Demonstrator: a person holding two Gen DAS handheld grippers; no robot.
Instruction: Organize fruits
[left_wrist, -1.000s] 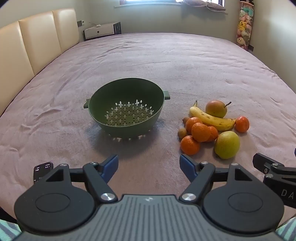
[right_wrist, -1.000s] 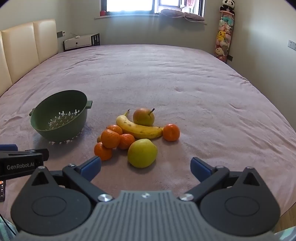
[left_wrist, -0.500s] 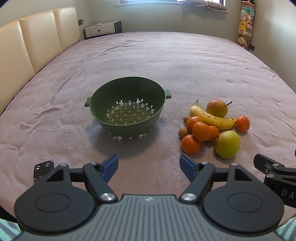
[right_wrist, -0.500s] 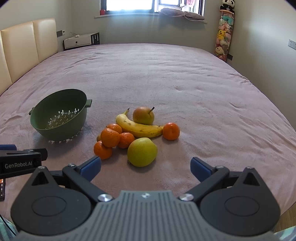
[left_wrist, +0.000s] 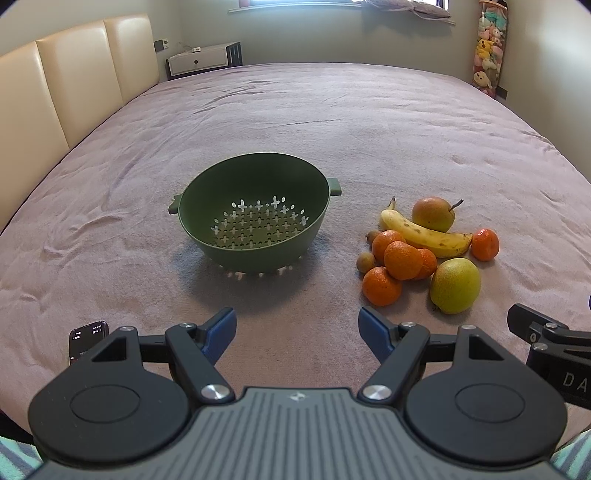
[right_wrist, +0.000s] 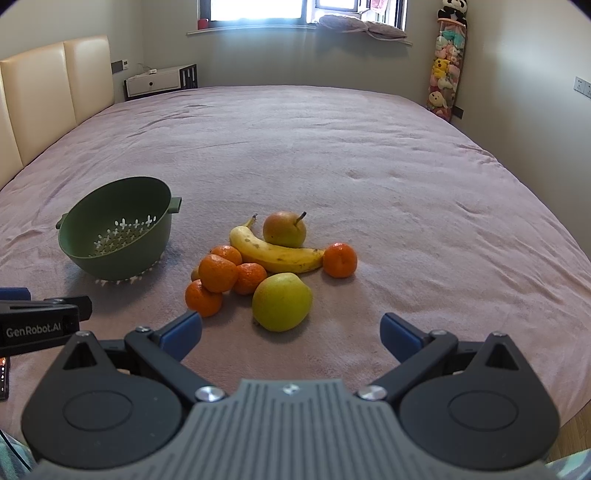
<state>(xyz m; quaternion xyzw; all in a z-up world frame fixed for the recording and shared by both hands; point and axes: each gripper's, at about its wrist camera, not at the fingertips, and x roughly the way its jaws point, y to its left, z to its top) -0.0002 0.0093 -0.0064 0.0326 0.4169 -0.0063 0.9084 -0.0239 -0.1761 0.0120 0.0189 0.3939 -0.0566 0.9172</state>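
left tongs (left_wrist: 297, 325): spread wide, holding nothing, low over the bed's near edge
right tongs (right_wrist: 291, 330): spread too, just short of the green apple (right_wrist: 282, 302)
fruit pile (right_wrist: 273, 258): middle of bed (right_wrist: 332, 147), beside empty colander (left_wrist: 255, 218)
phone (left_wrist: 86, 338): near-left edge, half hidden
far end: headboard (left_wrist: 74, 81), window, plush toys (right_wrist: 445, 77)
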